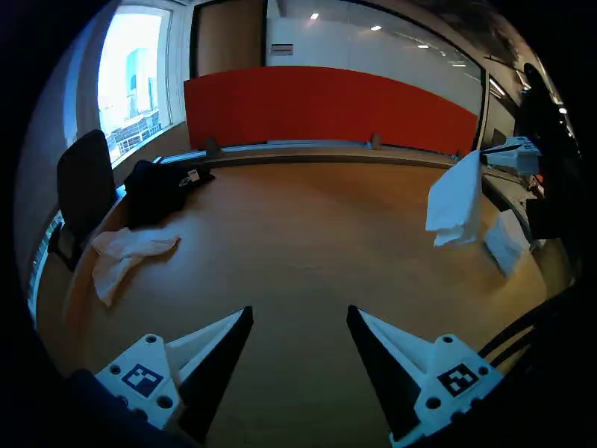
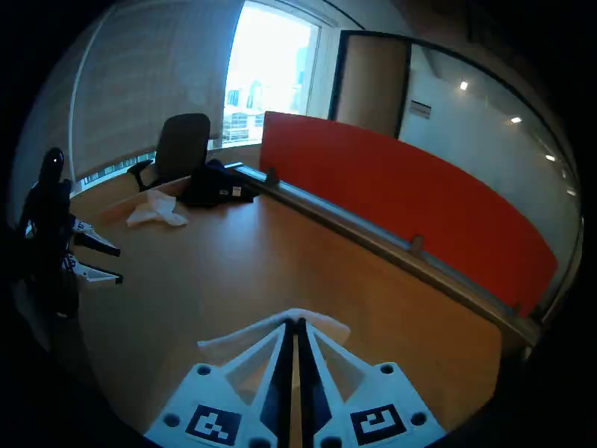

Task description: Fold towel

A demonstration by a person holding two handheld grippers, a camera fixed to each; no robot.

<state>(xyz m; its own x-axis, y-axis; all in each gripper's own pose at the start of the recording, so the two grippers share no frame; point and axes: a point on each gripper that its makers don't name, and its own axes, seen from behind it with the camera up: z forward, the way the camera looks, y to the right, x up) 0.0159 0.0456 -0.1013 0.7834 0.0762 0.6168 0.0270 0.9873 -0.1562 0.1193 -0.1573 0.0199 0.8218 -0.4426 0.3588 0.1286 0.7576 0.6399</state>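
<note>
Office: wood desk [image 1: 298, 246] w/ red divider [image 1: 328, 104], swivel chair [image 1: 86, 187] & glass partition [image 1: 373, 52].

Wooden tabletop [image 1: 298, 239]: crumpled white towel [image 1: 123, 254] at left edge, black bag [image 1: 160, 190] adj.; red divider [image 1: 328, 108] along far edge.

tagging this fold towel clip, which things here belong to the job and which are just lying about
job: hanging white towel, pinched in the right gripper; left gripper, open

lying about: crumpled white cloth (maybe the next one), black bundle, office chair, red divider
</note>
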